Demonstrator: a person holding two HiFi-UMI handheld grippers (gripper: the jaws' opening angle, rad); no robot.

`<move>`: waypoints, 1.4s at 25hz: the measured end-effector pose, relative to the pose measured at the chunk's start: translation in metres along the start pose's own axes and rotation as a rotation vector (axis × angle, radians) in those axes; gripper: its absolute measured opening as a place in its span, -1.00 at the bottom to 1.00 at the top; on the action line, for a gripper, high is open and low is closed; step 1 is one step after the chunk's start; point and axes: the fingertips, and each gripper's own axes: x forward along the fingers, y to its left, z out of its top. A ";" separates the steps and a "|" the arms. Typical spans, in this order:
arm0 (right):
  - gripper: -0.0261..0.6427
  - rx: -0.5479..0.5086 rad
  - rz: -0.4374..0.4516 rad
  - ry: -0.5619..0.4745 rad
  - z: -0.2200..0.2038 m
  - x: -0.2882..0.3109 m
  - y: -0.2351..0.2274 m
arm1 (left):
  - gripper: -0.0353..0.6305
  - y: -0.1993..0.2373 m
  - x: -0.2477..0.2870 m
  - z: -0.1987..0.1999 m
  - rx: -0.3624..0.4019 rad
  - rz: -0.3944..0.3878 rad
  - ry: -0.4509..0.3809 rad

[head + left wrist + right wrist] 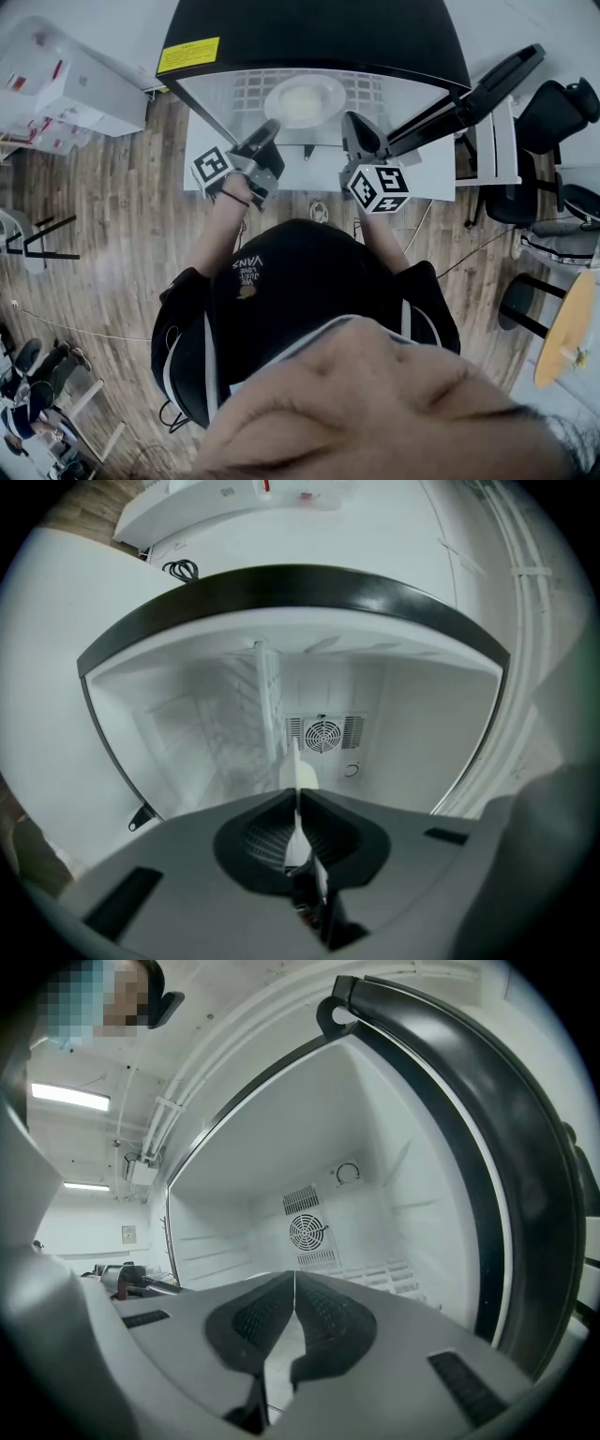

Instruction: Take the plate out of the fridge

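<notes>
A round white plate lies on the wire shelf inside the open fridge. My left gripper reaches the plate's near left rim. In the left gripper view, turned on its side, its jaws are shut on a thin white edge, the plate's rim, which sticks out past the tips. My right gripper hovers just off the plate's right rim. In its own view the right gripper is shut, pads pressed together with nothing between them.
The fridge's black door stands open to the right, its dark frame close beside my right gripper. A fan grille sits in the back wall. Office chairs stand on the right and white boxes on the left.
</notes>
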 end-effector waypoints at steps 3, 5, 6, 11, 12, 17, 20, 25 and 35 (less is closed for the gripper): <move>-0.89 0.016 0.008 0.004 -0.003 0.002 0.002 | -0.80 0.001 -0.002 -0.002 -0.012 -0.001 0.002; -0.89 0.044 0.024 0.009 -0.005 0.003 0.004 | -0.80 0.002 -0.003 -0.003 -0.013 -0.002 0.003; -0.89 0.060 0.034 0.013 -0.007 0.004 0.005 | -0.80 0.002 -0.004 -0.003 -0.013 -0.001 0.003; -0.88 0.168 0.067 0.041 -0.015 0.010 0.007 | -0.80 0.002 -0.006 -0.003 -0.009 -0.001 0.004; -0.88 0.198 0.073 0.039 -0.016 0.010 0.007 | -0.80 0.002 -0.006 -0.003 -0.009 0.000 0.005; -0.56 0.388 0.108 0.042 -0.021 0.017 0.004 | -0.80 0.003 -0.006 -0.003 -0.012 -0.003 0.006; -0.51 0.541 0.111 0.051 -0.027 0.020 0.000 | -0.80 0.004 -0.006 -0.002 -0.010 -0.001 0.005; -0.44 0.766 0.139 0.066 -0.039 0.025 -0.001 | -0.80 0.003 -0.006 -0.002 -0.006 -0.001 0.006; -0.44 0.886 0.140 0.098 -0.049 0.031 0.001 | -0.80 0.004 -0.006 -0.003 -0.001 -0.010 0.014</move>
